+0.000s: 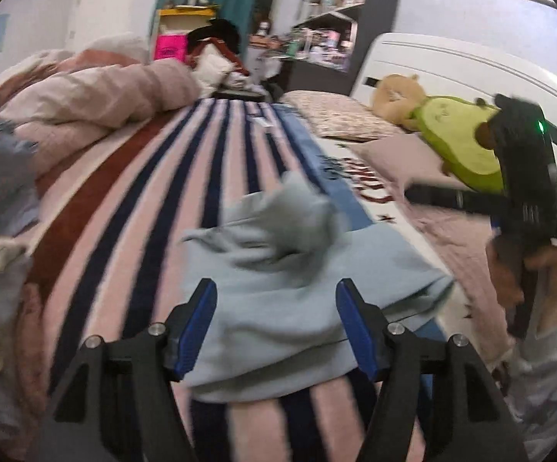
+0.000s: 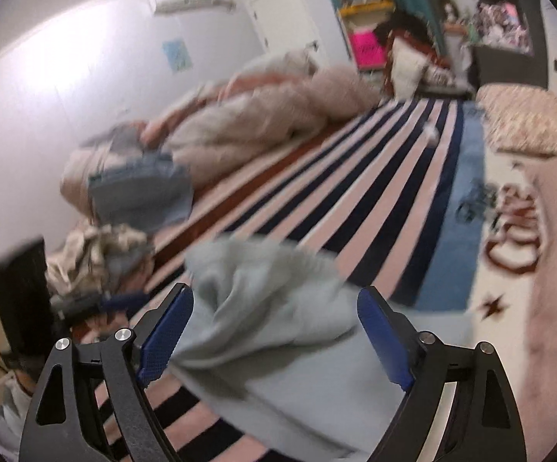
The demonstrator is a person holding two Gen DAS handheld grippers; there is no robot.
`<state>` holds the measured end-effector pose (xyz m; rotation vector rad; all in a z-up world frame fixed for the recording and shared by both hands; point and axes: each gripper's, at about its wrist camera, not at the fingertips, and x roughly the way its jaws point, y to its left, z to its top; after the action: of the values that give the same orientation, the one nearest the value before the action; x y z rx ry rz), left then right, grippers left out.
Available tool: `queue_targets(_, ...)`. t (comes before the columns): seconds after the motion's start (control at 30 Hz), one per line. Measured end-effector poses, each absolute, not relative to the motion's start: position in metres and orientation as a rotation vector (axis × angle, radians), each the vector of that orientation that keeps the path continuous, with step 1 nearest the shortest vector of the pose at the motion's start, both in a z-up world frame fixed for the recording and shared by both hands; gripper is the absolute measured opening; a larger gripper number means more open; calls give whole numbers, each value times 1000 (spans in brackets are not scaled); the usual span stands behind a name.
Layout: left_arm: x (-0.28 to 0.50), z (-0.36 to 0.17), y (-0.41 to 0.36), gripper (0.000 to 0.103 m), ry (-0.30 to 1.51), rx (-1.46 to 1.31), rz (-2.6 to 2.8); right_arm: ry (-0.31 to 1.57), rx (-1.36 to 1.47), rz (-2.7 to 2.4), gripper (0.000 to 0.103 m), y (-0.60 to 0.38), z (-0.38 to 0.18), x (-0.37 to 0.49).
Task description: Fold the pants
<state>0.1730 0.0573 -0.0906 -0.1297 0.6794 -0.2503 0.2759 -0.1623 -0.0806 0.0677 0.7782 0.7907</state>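
Pale blue pants (image 1: 278,292) lie bunched on a striped blanket (image 1: 132,200) on the bed. They also show in the right wrist view (image 2: 278,331). My left gripper (image 1: 276,300) is open, its blue pads either side of the cloth and just above it. My right gripper (image 2: 276,308) is open too, over the rumpled upper part of the pants. The right gripper's black body (image 1: 528,177), held in a hand, shows at the right of the left wrist view.
A pink duvet (image 1: 97,96) is heaped at the far left of the bed. Folded jeans (image 2: 140,188) and other clothes (image 2: 97,254) lie at the left edge. Pillows (image 1: 340,115) and an avocado plush (image 1: 459,142) sit by the white headboard (image 1: 471,73).
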Motion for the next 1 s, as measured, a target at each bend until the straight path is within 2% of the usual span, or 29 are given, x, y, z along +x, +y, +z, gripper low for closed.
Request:
queue_targets(0.1,170,-96,74,60,675,-171,-214,834,83,806,88,-130,-99,280)
queue_targets(0.23,163,-96,88,60,646,-206,-196,850,-96,649,87,-80,-118,282)
queue_targets(0.27,160,-96,90,60,643,-205,-190,840,-110,604,82,-77,-121,282)
queue_targets(0.3,159,-97,92,60,644,-206,-188,820,-108,531,61,-80,-123,282)
queue_targets(0.33,159,-98,92,60,647,-207,-188,817,-89,502,46,-86,-124,282)
queue_targets(0.37,159,-99,91,60,650,-207,-191,820,-18,478,25,-100,-124,282)
queue_targets(0.53,165,-105,86,60,664,-200,-219,769,155,369,11,-173,-120,257)
queue_targets(0.73,176,-111,74,60,686,-223,-251,845,275,327,11,-229,-144,224)
queue_targets(0.83,181,-113,67,60,700,-209,-256,838,295,397,18,-236,-137,225)
queue_targets(0.87,183,-113,66,60,705,-207,-253,822,306,404,36,-239,-133,228)
queue_targets(0.9,183,-112,65,60,705,-207,-253,805,306,403,61,-239,-129,232)
queue_targets(0.93,183,-110,65,60,700,-209,-254,803,291,408,70,-239,-127,238)
queue_targets(1.0,183,-107,65,60,697,-211,-256,865,293,432,71,-234,-131,258)
